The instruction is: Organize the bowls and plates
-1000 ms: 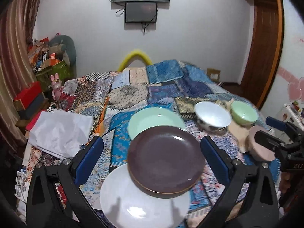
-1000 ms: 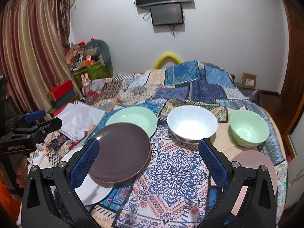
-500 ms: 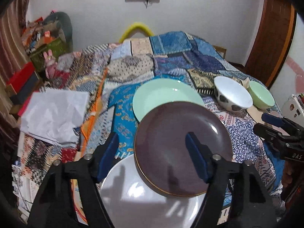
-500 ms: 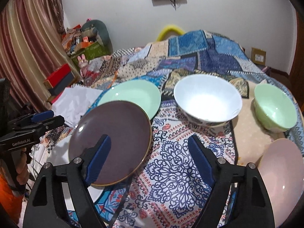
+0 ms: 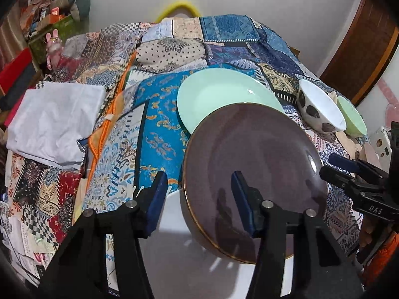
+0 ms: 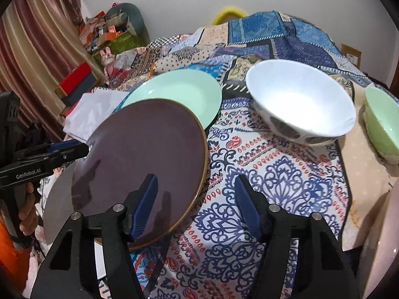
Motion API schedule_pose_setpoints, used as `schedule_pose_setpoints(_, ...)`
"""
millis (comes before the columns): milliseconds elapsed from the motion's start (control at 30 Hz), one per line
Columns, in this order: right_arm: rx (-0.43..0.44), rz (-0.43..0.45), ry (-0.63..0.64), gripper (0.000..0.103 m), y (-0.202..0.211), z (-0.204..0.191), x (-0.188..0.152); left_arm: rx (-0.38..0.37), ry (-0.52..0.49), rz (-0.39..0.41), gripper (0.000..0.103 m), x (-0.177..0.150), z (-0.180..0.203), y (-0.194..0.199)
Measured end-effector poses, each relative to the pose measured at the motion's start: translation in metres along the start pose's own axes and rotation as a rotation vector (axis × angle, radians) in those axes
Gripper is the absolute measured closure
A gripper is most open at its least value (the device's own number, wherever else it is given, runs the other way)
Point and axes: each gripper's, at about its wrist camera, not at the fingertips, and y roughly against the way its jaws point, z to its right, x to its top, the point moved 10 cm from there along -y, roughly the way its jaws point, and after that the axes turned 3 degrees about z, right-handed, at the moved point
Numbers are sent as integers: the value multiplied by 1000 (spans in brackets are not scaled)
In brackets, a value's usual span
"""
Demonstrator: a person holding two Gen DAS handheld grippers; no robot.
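Both grippers, left gripper (image 5: 197, 194) and right gripper (image 6: 195, 199), straddle opposite rims of the purple plate (image 5: 254, 174), jaws half-open, just been closing, pads not touching.

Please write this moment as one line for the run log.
left gripper: closing, astride purple plate rim | right gripper: closing, astride opposite rim | no grip yet

A dark purple plate (image 5: 254, 174) lies over a white plate (image 5: 189, 269) and overlaps a mint plate (image 5: 219, 97); beside them stand a white bowl (image 6: 301, 102) and a green bowl (image 6: 381, 127), apparently upright.
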Motion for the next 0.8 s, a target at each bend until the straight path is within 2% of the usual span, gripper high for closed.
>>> schedule_pose_setpoints(133,19,-30,-8,52,-8,-1,-4,-41,23,-34,69,-3,-1,-9)
schedule_pose_setpoints(267,25,-39,-20,64,-12,0,-3,-45,25,-39,70,-4,0,-13)
schedule_pose_setpoints(467,47,-54,-20,69,-19,-6,-4,-61,34,-72,71,-8,-1,-21)
schedule_pose_setpoints(800,65,-46,-27,72,-21,-10,-1,-45,26,-75,71,-8,0,-21)
